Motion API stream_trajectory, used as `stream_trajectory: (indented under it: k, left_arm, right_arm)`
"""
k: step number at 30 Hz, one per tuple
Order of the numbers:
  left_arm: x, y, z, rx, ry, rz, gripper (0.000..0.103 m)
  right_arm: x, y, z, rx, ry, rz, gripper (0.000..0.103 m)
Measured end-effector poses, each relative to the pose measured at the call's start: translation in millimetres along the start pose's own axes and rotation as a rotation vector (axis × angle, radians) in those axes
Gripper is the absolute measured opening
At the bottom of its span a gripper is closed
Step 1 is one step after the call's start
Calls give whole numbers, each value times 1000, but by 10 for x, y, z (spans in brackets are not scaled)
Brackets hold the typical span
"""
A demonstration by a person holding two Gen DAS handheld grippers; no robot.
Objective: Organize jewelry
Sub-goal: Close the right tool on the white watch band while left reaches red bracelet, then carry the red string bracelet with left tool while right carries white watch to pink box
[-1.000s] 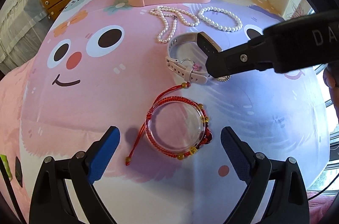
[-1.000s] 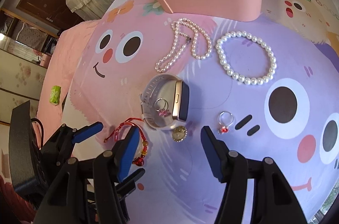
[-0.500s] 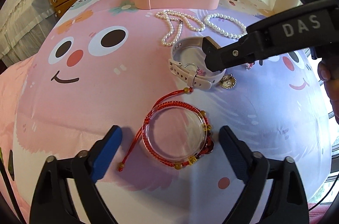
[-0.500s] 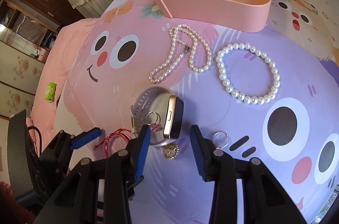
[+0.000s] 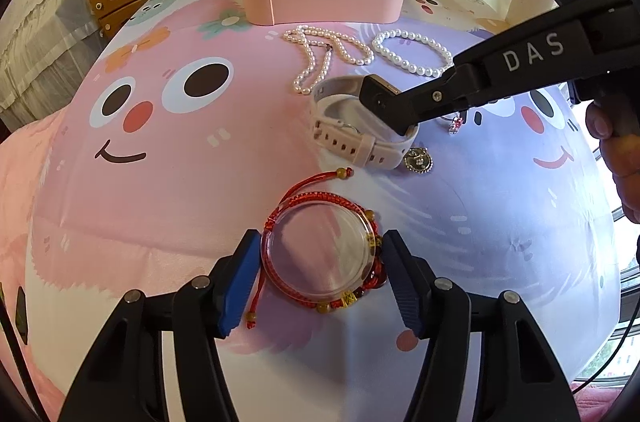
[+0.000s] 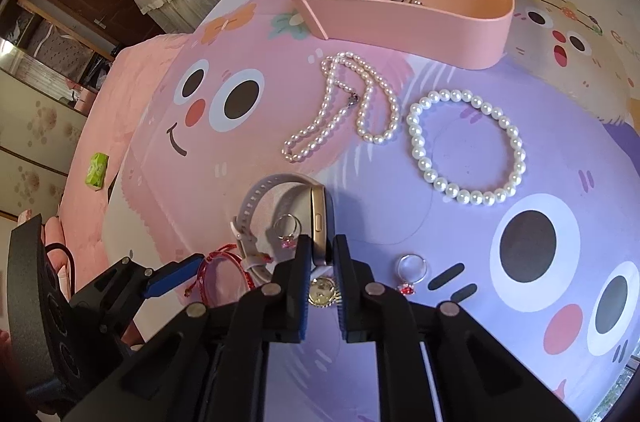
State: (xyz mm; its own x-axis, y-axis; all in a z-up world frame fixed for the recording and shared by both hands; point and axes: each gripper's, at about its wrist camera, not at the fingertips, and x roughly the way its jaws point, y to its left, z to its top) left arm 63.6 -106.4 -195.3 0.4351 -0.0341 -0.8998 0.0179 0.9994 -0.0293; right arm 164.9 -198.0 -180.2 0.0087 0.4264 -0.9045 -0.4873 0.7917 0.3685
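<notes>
My right tool (image 6: 321, 254) clamps the watch (image 6: 320, 218) by its rigid case on the bed while my left tool (image 5: 320, 274) pinches the stiff clear bangle (image 5: 316, 254) wrapped in limp red cord, both light, slippery.

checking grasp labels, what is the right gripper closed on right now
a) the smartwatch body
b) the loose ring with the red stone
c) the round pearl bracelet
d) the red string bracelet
a: in the right wrist view the right gripper has its two fingers pressed against either side of the smartwatch body, while the pearl bracelet and the ring with the red stone lie apart on the cloth.
</notes>
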Motion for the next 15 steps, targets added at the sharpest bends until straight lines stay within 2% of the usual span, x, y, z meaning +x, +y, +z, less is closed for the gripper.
stream_trajectory:
  k: [7,15]
  left_arm:
    - [8,28,11,7,3,3,59]
    - [-64,165,24,7,-7,22,59]
  right_arm:
    - [-96,-56,-10,64,-48,-7,10]
    - [-230,6,-48,66,-73,-21,10]
